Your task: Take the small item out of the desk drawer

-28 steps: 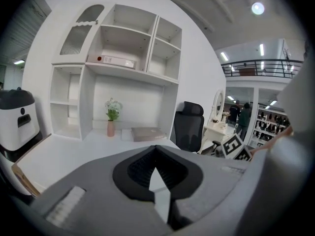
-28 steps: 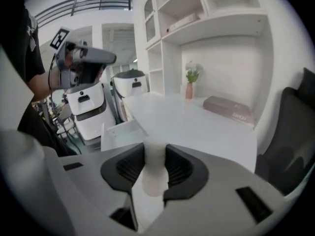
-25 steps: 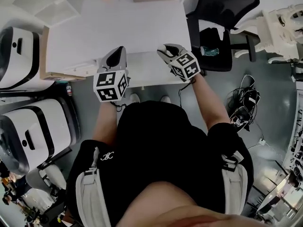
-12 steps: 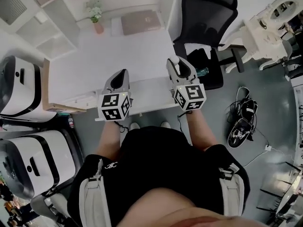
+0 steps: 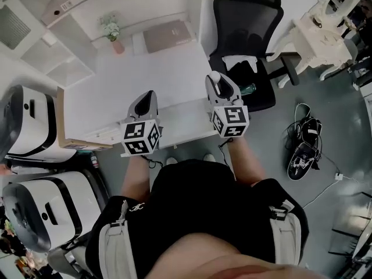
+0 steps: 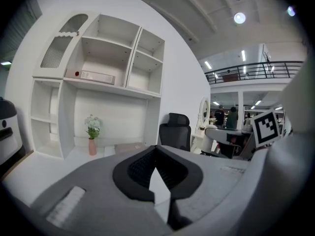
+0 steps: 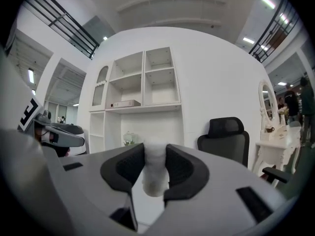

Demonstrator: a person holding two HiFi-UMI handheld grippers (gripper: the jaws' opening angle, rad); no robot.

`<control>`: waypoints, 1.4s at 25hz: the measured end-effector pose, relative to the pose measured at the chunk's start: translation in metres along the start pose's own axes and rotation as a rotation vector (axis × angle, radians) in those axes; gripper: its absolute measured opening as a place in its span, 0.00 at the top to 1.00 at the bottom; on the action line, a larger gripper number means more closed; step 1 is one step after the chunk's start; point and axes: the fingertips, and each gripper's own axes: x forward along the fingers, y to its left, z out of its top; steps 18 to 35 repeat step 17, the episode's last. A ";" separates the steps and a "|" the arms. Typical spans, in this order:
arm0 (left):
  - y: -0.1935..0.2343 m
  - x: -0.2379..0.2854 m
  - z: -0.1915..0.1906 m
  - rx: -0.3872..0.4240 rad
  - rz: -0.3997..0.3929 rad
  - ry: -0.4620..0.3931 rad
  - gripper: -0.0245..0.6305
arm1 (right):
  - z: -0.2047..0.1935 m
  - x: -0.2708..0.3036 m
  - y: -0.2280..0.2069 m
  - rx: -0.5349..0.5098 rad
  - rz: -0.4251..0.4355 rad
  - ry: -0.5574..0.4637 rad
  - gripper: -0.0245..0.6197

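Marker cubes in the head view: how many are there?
2. One cube rides the left hand-held gripper; the other rides the right hand-held gripper, which grips a small white item. None seems hidden.

White shelving, black chair, grey floor

Office with a workshop feel: a white desk stands against a built-in white shelving unit. A black office chair waits off the desk's right edge and a vase of flowers sits at its far edge. Strip lights and a railed mezzanine hang over the grey floor.
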 end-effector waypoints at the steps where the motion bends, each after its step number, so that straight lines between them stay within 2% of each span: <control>1: 0.000 -0.001 0.001 0.001 0.002 -0.002 0.94 | 0.000 0.000 0.001 -0.003 0.003 0.001 0.78; 17: 0.022 -0.016 -0.001 -0.001 0.026 -0.002 0.94 | 0.001 0.009 0.038 0.011 0.082 -0.019 0.78; 35: 0.022 -0.016 -0.001 -0.001 0.026 -0.002 0.94 | 0.001 0.009 0.038 0.011 0.082 -0.019 0.78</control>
